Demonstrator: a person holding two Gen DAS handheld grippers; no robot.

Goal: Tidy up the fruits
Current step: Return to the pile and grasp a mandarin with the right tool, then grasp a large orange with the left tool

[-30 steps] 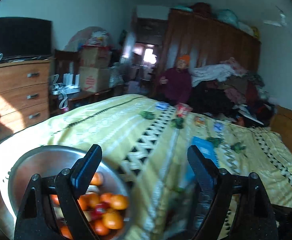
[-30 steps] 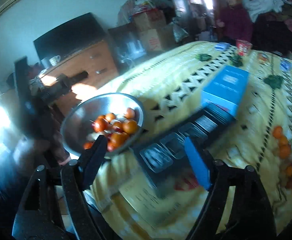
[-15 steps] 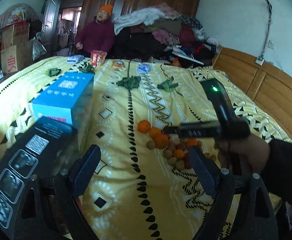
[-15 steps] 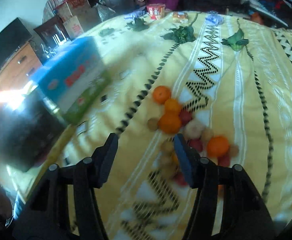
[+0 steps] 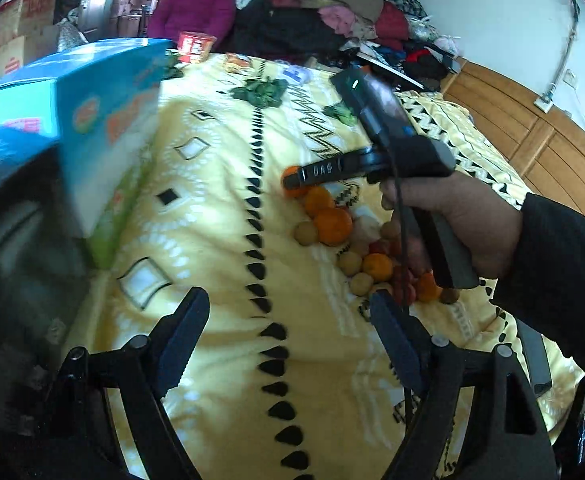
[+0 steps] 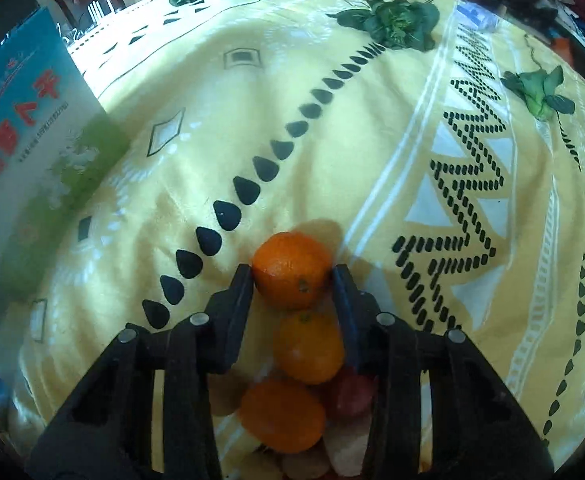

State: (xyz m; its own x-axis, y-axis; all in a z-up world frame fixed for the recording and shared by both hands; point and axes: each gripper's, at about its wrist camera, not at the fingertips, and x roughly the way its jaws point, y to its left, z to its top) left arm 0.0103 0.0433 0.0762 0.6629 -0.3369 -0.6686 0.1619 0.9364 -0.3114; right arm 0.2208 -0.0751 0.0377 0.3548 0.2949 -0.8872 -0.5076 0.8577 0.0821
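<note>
A pile of small fruits [image 5: 356,240], oranges, red and tan ones, lies on the yellow patterned bedspread [image 5: 220,208]. In the right wrist view my right gripper [image 6: 292,276] has its fingers on both sides of the end orange [image 6: 290,270], closed on it; more oranges [image 6: 308,346] and a red fruit [image 6: 352,394] lie under the gripper. In the left wrist view the right gripper [image 5: 292,178] reaches the orange at the pile's far end, held by a hand. My left gripper [image 5: 288,340] is open and empty above the bedspread, near the pile.
A blue and green box [image 5: 104,120] stands left of the pile, also in the right wrist view [image 6: 24,136]. A dark box [image 5: 16,216] lies beside it. Leafy greens [image 6: 396,20] and snack packets lie farther off. A seated person [image 5: 200,0] and piled clothes are behind the bed.
My right gripper dropped to the fruit pile and closed around the end orange. The left gripper swung from the steel bowl toward the pile and moved closer.
</note>
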